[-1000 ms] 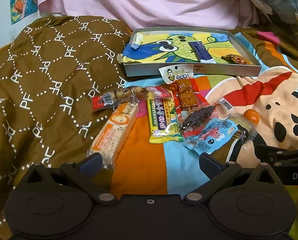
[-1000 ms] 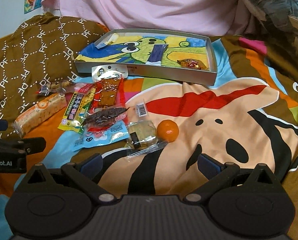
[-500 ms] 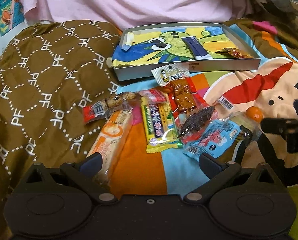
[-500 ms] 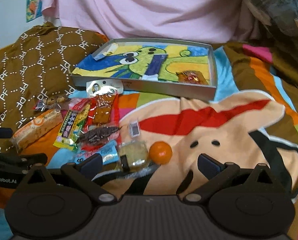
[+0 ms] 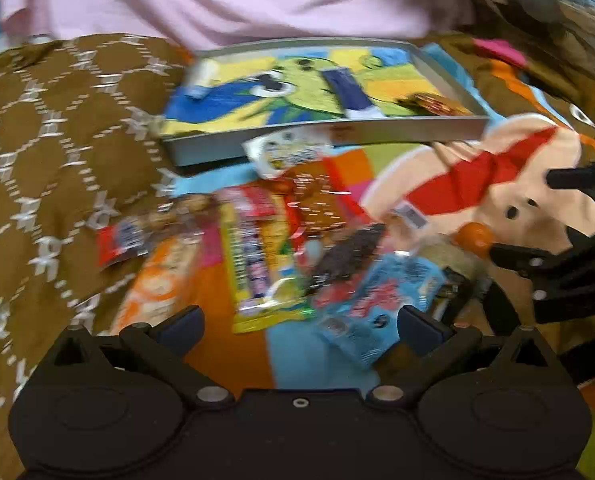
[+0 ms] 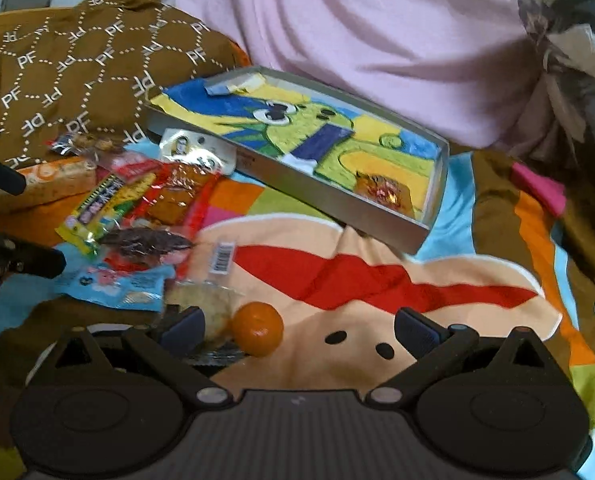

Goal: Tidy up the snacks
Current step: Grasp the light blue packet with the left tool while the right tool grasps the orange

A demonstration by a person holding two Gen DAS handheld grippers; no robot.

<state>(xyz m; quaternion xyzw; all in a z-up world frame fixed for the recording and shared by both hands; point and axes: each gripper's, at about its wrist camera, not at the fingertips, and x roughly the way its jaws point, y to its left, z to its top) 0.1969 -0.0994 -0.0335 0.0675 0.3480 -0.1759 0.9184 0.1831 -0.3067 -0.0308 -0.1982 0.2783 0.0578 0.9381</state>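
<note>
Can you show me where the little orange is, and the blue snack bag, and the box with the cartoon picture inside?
little orange (image 6: 257, 329): right wrist view, middle of its round peel.
blue snack bag (image 6: 115, 285): right wrist view, centre of the flat wrapper.
box with the cartoon picture (image 6: 329, 204): right wrist view, its grey near side wall.

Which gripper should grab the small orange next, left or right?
Right, probably. The orange sits just ahead of the open right gripper, near its left finger. The left gripper is open over the yellow packet, and the orange lies off to its right.

snack packets (image 6: 137, 216) heaped beside tray (image 6: 333, 204) (three inside), orange (image 6: 257, 329)
</note>
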